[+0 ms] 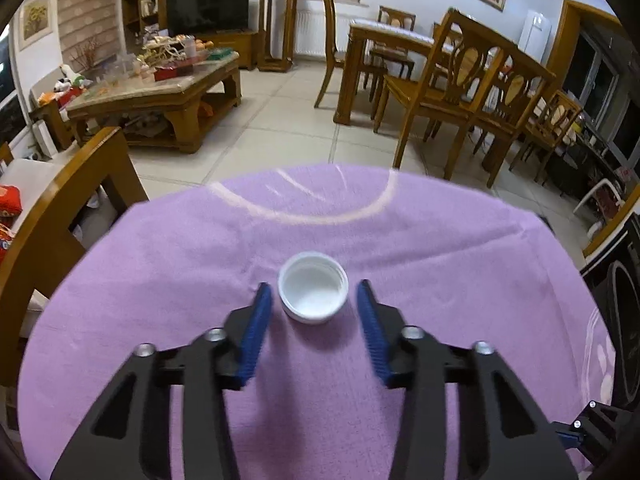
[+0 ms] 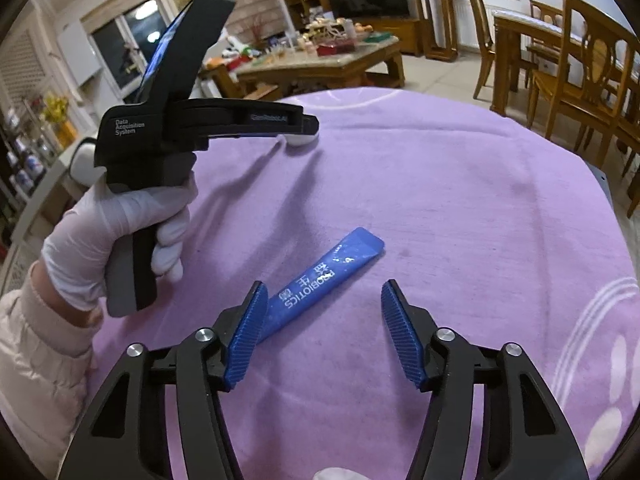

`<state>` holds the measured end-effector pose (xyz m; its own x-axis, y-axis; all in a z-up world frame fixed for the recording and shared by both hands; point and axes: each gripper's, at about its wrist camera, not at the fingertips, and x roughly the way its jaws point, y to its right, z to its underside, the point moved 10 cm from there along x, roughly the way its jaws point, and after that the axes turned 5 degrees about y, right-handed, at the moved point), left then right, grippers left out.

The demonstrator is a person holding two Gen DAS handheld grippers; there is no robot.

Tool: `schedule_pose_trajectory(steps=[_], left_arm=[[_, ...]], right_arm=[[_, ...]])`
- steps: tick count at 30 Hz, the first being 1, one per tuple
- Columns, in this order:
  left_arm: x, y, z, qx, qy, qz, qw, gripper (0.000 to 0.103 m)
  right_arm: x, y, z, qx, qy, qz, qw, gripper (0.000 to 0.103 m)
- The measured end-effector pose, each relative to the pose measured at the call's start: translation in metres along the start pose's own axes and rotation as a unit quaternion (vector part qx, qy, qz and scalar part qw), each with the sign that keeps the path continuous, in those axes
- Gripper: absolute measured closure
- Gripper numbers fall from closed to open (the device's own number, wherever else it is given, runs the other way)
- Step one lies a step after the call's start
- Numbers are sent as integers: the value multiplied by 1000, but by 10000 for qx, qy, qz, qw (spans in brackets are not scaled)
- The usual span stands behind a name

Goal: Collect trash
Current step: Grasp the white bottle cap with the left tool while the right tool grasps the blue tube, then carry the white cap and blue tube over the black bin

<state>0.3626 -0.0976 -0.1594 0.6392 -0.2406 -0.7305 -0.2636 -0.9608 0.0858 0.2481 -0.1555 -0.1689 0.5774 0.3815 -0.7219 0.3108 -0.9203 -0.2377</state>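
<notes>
A white bottle cap [image 1: 313, 294] lies open side up on the purple tablecloth [image 1: 160, 280]. My left gripper [image 1: 314, 284] straddles it, blue pads a small gap away on either side, so it is open. The right wrist view shows that gripper [image 2: 310, 126] side-on in a white-gloved hand [image 2: 120, 216], its tips hiding most of the cap [image 2: 301, 142]. A blue "PROBIOTICS" sachet [image 2: 316, 280] lies flat and slanted on the cloth. My right gripper [image 2: 326, 285] is open over its near end, the left finger covering that end, the pads not pressing it.
The round table's far edge [image 1: 320, 170] drops to a tiled floor. A wooden chair [image 1: 80, 184] stands close at the left. Dining chairs [image 1: 460, 92] and a dining table [image 1: 384, 36] stand behind, with a cluttered coffee table [image 1: 168, 88] at the far left.
</notes>
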Motion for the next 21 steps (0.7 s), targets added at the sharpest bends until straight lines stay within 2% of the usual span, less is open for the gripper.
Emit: schedule_pose_trajectory(steps=[3,7,11,14,16,21], left_arm=[[-2,1,3,205,95,-191,9996,68],[-6,2,4,227,158,-218,9994,69],[-10,-1,6,182,110,-122,9997,69],[-19,-6,7,95,159,-29,9998,69],[-27,-8,7,49,219,62,9997,69],[-55,-1,12,112,444,139,9989,69]], right_arm=[[7,-9,-4,-173,-24,147,9997,47],[13,-13,-1,-529,-64,376,9979,61],[17,-26,2,-842,-104,359,9957,96],[20,-36,3,-959,-69,249,9951,98],[13,-34,2,-822,43,57,9966,98],[-24,-20,-3,-452,426,-169,9979,98]])
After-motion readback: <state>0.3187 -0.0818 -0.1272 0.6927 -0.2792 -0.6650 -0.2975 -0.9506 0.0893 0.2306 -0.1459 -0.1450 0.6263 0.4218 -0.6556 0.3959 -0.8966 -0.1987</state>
